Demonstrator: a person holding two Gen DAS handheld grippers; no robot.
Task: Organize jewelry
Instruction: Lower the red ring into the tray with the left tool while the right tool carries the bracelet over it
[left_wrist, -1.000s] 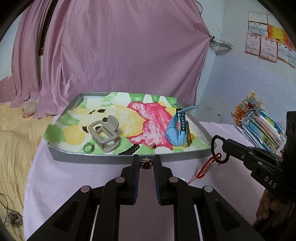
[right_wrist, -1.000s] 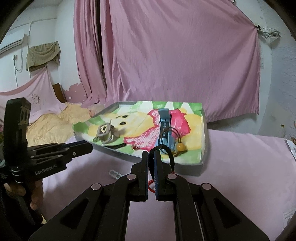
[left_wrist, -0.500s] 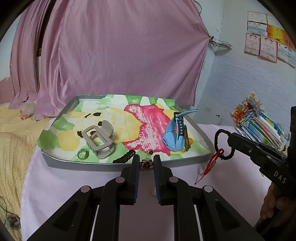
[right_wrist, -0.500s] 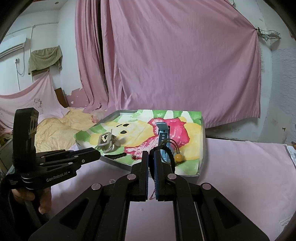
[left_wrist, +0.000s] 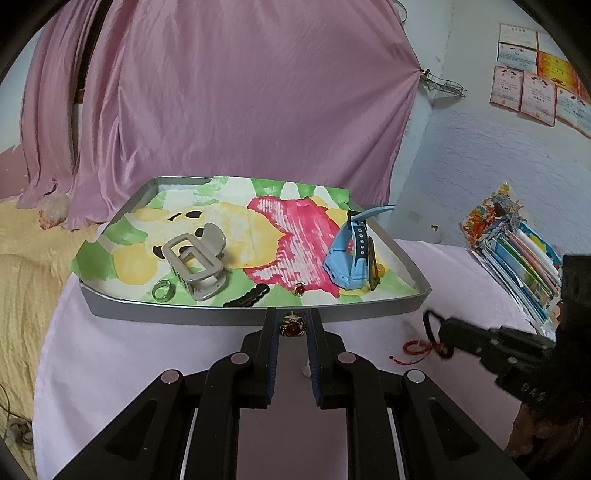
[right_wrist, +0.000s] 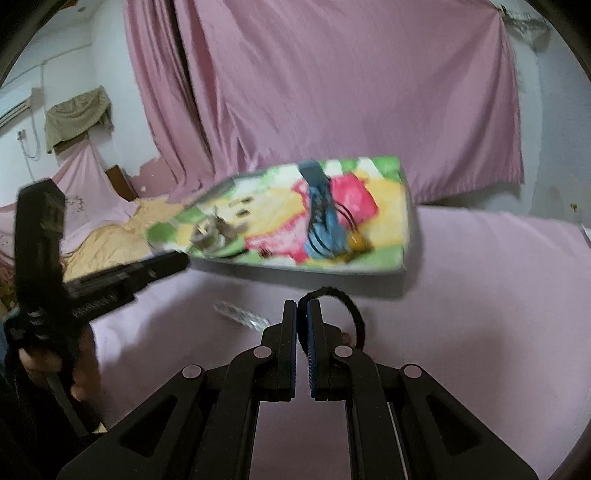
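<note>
My left gripper (left_wrist: 291, 320) is shut on a gold ring with a red stone (left_wrist: 291, 328), held just before the near rim of the grey tray (left_wrist: 177, 314). The tray's colourful paper lining carries a grey hair claw (left_wrist: 197, 260), a green ring (left_wrist: 163, 290), a black clip (left_wrist: 246, 297), a small red-stone ring (left_wrist: 299, 289) and a blue watch (left_wrist: 351, 254). My right gripper (right_wrist: 303, 308) is shut on a black beaded bracelet (right_wrist: 345, 301); its red cord (left_wrist: 415, 349) trails on the pink cloth. In the left wrist view the bracelet (left_wrist: 430, 325) hangs right of the tray.
A clear glittery piece (right_wrist: 242, 314) lies on the pink tablecloth in front of the tray. A stack of books and papers (left_wrist: 517, 251) sits at the right by the wall. Pink curtains hang behind. A hand (right_wrist: 79, 373) holds the left gripper's handle.
The right gripper with the bracelet has dropped lower, so the red cord now touches the cloth; its view is blurred by motion. The left gripper has barely moved, still holding the ring.
</note>
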